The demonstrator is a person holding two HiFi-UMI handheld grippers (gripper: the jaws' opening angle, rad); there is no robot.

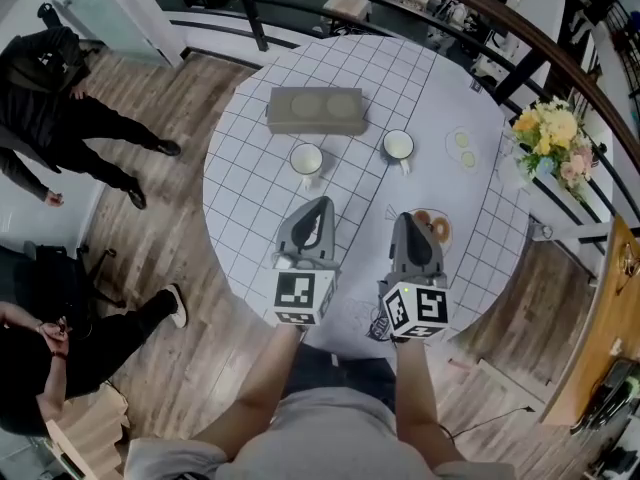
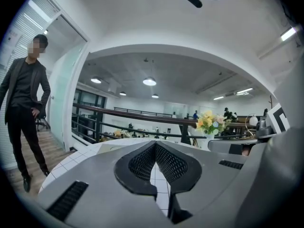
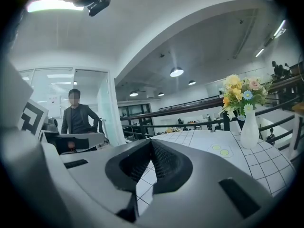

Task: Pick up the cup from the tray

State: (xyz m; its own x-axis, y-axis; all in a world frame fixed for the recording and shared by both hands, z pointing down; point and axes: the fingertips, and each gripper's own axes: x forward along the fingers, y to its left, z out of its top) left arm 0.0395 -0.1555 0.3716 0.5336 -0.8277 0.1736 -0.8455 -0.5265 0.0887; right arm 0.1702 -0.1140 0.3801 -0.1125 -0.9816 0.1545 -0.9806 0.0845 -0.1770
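Two pressed together, pinching nothing: left hand-held gripper (image 1: 318,206), right hand-held gripper (image 1: 410,220), matt grey, above near bench (image 1: 250,193) edge. Round white left cup (image 1: 306,158), right cup (image 1: 398,145) off rectangular grey tray (image 1: 316,109), mid-bench.

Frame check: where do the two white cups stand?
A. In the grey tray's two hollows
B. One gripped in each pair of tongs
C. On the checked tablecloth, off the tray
C: the left cup and the right cup stand on the tablecloth, clear of the grey tray, whose hollows hold nothing. The left tongs and the right tongs are shut on nothing.
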